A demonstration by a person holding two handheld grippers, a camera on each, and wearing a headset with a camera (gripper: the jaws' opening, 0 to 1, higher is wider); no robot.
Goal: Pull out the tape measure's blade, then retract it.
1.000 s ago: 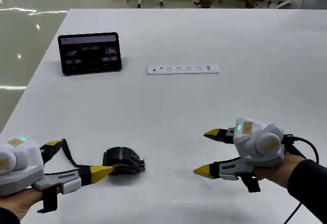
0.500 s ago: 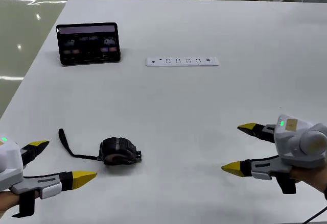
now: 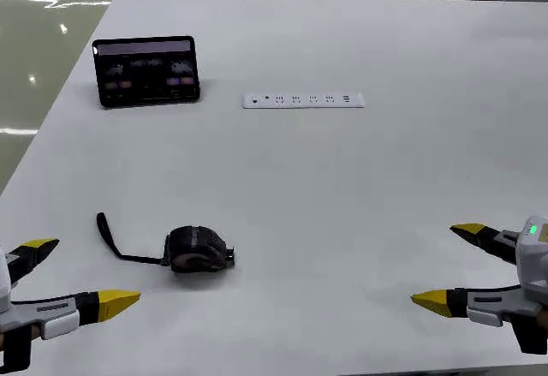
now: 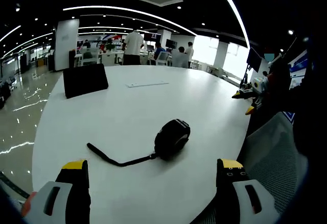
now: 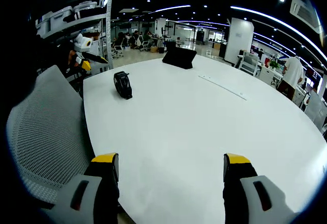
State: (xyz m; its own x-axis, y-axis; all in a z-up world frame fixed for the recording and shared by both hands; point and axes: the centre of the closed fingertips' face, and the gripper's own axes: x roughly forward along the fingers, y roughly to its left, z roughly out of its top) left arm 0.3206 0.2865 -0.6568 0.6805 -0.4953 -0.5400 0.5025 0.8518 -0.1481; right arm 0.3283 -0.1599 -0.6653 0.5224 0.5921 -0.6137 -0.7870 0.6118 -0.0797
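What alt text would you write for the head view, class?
A black tape measure lies on a white table, with the open left gripper near it and the open right gripper farther right. Behind: a tablet and power strip.

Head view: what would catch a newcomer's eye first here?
The black tape measure lies alone toward the front left of the white table, its blade not pulled out and its wrist strap trailing off to the left. The yellow-tipped left gripper and right gripper sit at the near edge, one on each side, both open and holding nothing. Farther back are a dark tablet and a white power strip.
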